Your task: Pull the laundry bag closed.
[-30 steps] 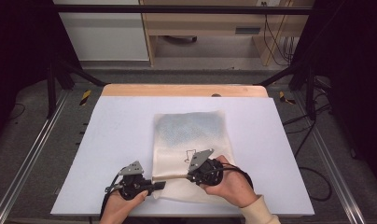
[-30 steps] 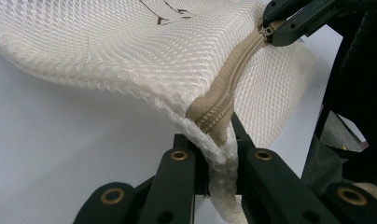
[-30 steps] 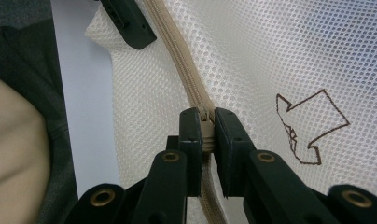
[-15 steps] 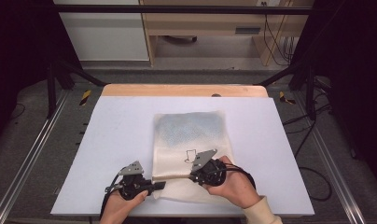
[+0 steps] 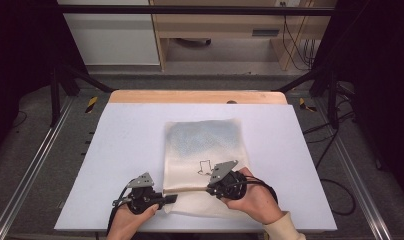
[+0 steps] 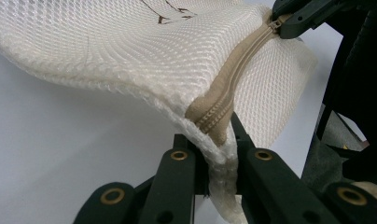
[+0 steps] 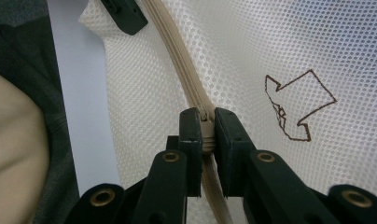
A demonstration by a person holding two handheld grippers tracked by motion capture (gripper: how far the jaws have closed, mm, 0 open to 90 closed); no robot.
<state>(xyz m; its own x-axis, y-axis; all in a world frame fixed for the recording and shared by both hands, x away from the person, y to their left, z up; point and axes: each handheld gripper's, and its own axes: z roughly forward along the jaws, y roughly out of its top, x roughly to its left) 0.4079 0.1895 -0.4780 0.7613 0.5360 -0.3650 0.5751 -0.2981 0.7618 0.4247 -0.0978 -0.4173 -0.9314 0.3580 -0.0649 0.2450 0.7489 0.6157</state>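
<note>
Two hand-held grippers clamp a white mesh laundry bag [image 5: 205,160], lower centre on the tabletop [image 5: 115,150]: left hand-held gripper [image 6: 213,148] pinches the zipper-end corner, right hand-held gripper [image 7: 206,131] pinches the zipper pull [image 7: 204,122]. Step: zipping. Next: slide pull along zipper [image 6: 233,74], corner kept taut.

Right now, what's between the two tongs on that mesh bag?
The tan zipper of the mesh bag runs taut from the left tongs to the right tongs. It is clearest in the left gripper view.
</note>
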